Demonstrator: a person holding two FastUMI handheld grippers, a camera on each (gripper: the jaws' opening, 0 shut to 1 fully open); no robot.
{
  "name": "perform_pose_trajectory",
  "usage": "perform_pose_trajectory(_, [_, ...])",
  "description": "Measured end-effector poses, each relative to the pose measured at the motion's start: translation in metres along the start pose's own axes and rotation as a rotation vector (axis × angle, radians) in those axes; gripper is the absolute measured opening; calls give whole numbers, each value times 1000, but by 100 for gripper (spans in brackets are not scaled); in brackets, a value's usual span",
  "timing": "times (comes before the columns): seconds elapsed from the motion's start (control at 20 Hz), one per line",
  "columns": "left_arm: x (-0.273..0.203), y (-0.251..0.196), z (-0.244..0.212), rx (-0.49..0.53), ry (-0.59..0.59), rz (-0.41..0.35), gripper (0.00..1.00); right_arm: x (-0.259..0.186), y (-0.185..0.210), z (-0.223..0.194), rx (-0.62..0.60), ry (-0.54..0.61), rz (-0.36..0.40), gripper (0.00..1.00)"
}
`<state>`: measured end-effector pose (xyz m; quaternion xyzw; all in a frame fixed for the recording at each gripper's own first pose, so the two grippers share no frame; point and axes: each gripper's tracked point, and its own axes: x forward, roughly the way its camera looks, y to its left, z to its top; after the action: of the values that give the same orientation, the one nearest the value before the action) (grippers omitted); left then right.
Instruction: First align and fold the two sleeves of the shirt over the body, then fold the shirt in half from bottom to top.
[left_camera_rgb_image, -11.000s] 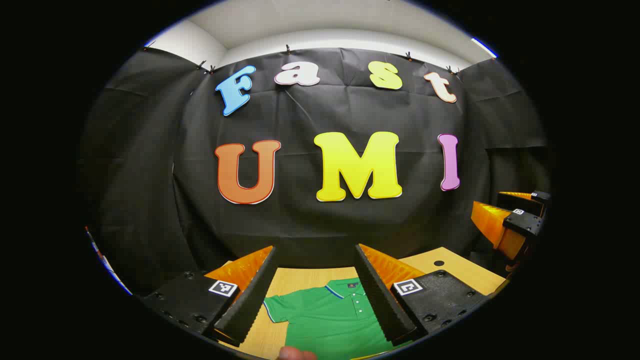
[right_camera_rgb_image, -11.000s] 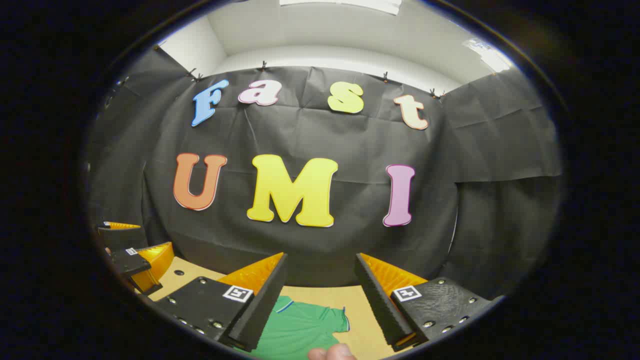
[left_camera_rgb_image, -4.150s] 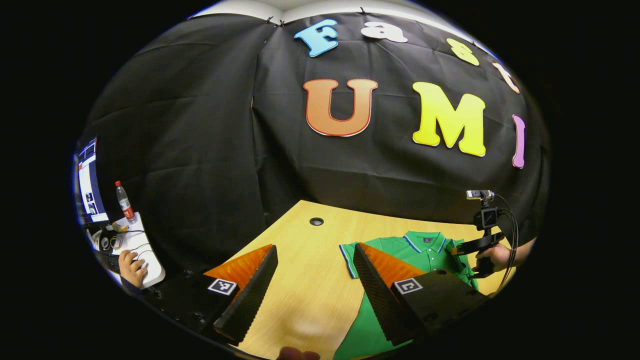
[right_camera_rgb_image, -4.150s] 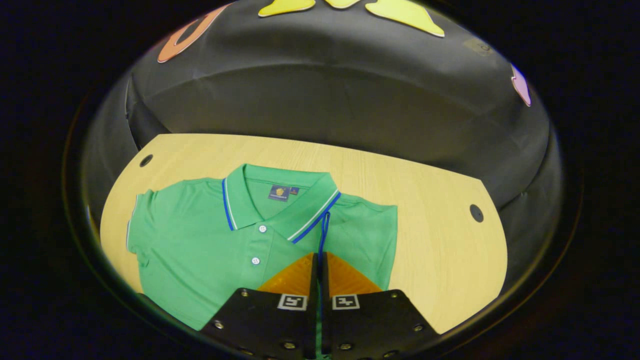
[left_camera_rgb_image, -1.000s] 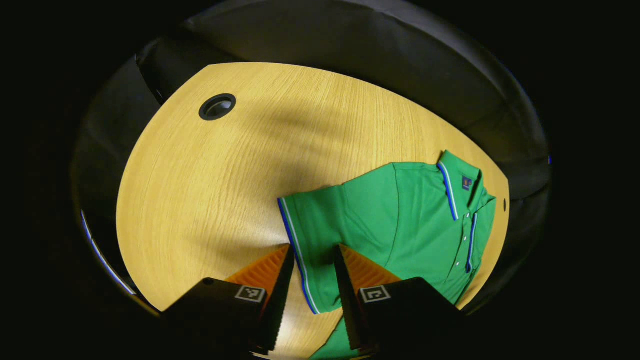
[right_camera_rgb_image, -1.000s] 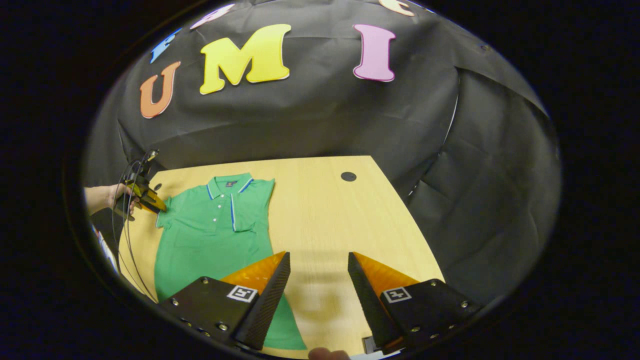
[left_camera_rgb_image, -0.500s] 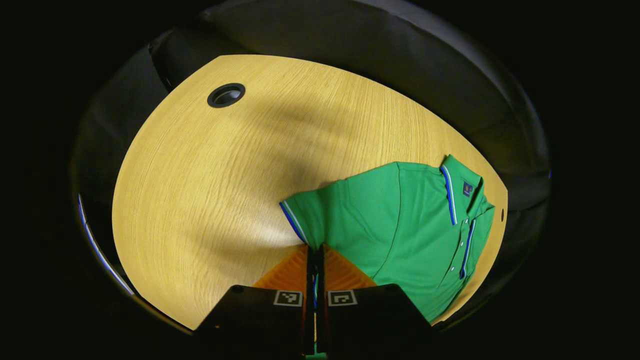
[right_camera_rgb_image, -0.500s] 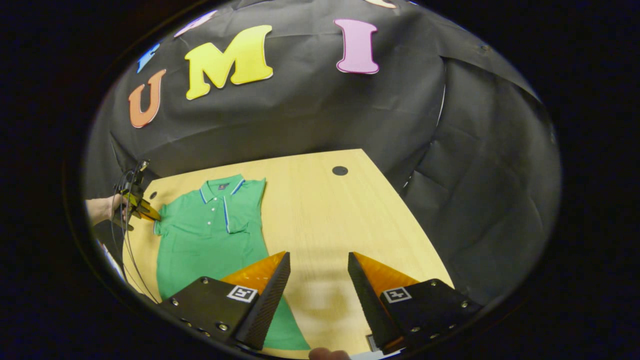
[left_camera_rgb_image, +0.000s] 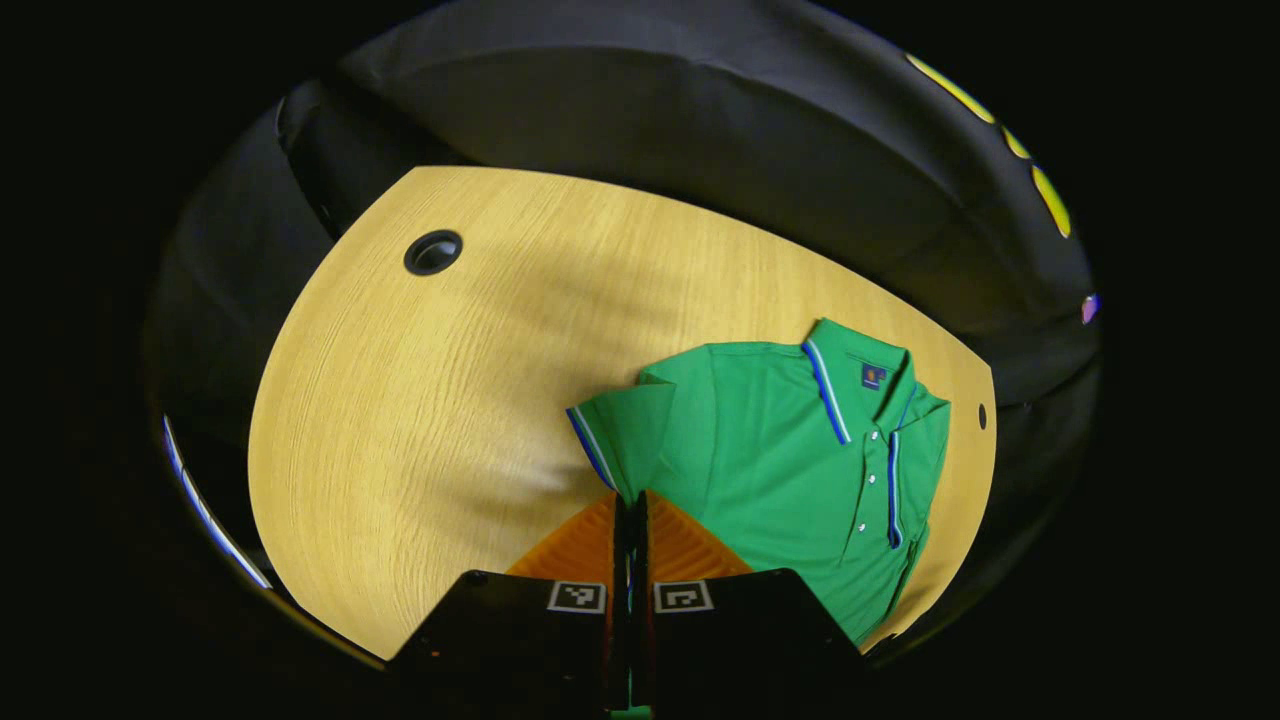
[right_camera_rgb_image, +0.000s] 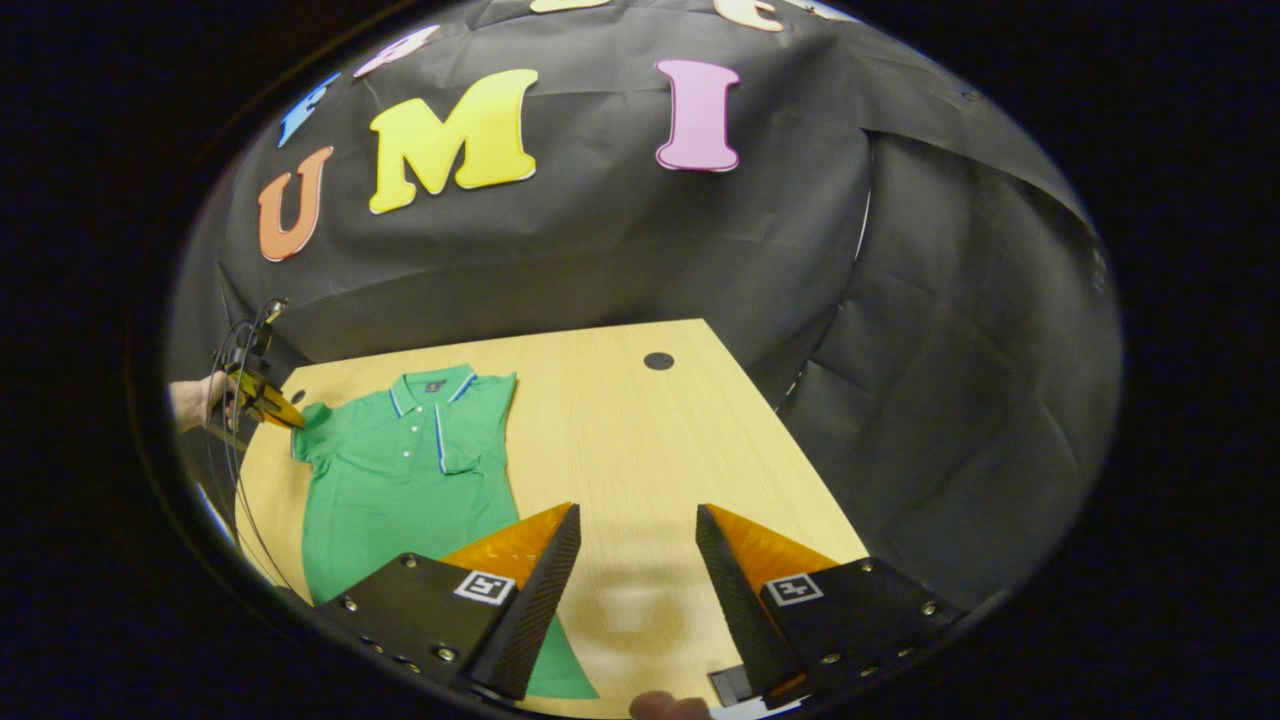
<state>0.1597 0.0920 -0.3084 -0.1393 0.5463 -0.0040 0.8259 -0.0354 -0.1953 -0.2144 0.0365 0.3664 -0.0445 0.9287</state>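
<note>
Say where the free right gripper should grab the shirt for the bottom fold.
Probably the bottom hem of the shirt, at its right corner, from the table's near edge. The hem lies flat beside the open right gripper, on its left.

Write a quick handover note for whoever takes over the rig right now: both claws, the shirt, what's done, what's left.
Left claw: shut on the cuff of the shirt's unfolded sleeve, lifting it off the table.
Right claw: open, holding nothing, hovering over bare table beside the shirt's lower part.
Green shirt: lying face up, collar toward the booth wall.
Done: the other sleeve already lies folded over the body.
Left: carry the gripped sleeve across onto the body, align it, release, then fold the shirt in half from bottom to top.
</note>
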Motion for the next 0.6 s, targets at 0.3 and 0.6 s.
perform_pose_trajectory(0.3, [-11, -61, 1, 152, -37, -25, 4, -13, -22, -15, 52, 3, -24, 76])
perform_pose_trajectory(0.6, [7, -93, -9, 182, -10, -25, 4, -26, -46, -30, 82, 5, -70, 76])
